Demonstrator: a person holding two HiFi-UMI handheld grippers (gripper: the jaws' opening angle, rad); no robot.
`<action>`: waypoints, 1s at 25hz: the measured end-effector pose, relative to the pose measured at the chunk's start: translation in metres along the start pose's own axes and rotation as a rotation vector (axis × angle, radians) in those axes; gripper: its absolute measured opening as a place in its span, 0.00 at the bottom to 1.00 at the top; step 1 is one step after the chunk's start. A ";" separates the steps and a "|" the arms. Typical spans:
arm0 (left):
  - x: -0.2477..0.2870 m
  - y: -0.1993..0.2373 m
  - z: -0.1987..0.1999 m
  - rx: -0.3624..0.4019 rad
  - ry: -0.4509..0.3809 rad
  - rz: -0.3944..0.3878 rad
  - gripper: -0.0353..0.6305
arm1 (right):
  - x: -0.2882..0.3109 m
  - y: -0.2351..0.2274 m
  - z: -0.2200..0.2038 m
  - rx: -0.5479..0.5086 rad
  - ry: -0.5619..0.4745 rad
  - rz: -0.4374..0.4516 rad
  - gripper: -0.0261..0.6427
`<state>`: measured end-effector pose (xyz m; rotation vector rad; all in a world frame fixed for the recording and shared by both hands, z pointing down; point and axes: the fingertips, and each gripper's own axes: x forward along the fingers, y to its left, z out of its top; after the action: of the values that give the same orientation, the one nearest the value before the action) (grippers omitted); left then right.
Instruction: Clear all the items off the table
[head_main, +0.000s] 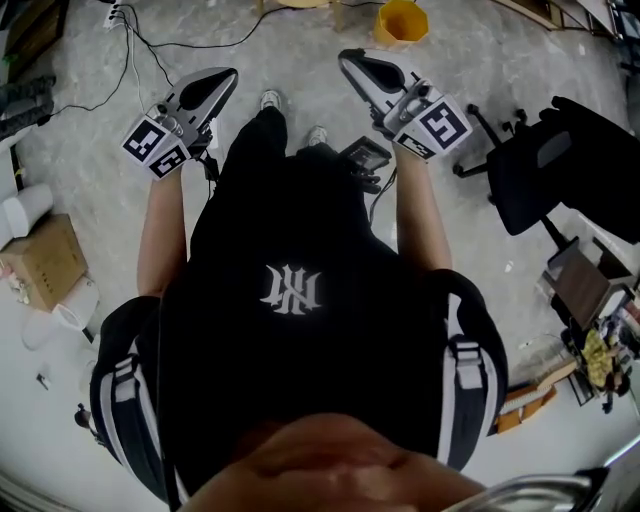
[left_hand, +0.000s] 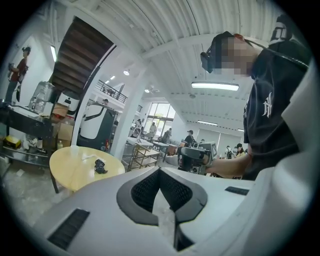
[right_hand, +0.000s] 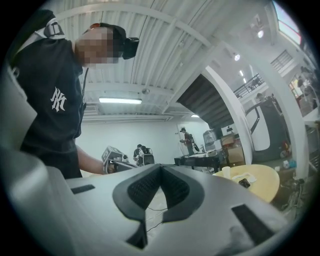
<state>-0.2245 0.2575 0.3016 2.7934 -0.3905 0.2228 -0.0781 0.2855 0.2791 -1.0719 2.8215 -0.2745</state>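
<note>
Yellow round table (left_hand: 67, 175) stands well apart from both grippers, bearing a small black item (left_hand: 100, 166). Left gripper (left_hand: 160, 175) and right gripper (right_hand: 160, 172) have their jaws pressed together, empty.

Round yellow bench (left_hand: 65, 175) well beyond my jaws, off to side; on it small dark item (left_hand: 100, 166), upright white cup (right_hand: 226, 172), white paper (right_hand: 250, 177).
</note>
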 end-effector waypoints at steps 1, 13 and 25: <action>0.000 0.004 -0.001 -0.004 0.001 -0.001 0.07 | 0.006 -0.002 -0.002 0.007 0.001 0.003 0.04; 0.024 0.110 0.040 -0.019 -0.076 -0.071 0.07 | 0.095 -0.053 0.009 -0.018 0.086 -0.005 0.04; 0.030 0.208 0.084 0.026 -0.128 -0.145 0.07 | 0.194 -0.123 0.055 -0.149 0.131 -0.051 0.04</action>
<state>-0.2475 0.0332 0.2870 2.8544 -0.2138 0.0168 -0.1342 0.0590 0.2432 -1.1984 2.9745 -0.1449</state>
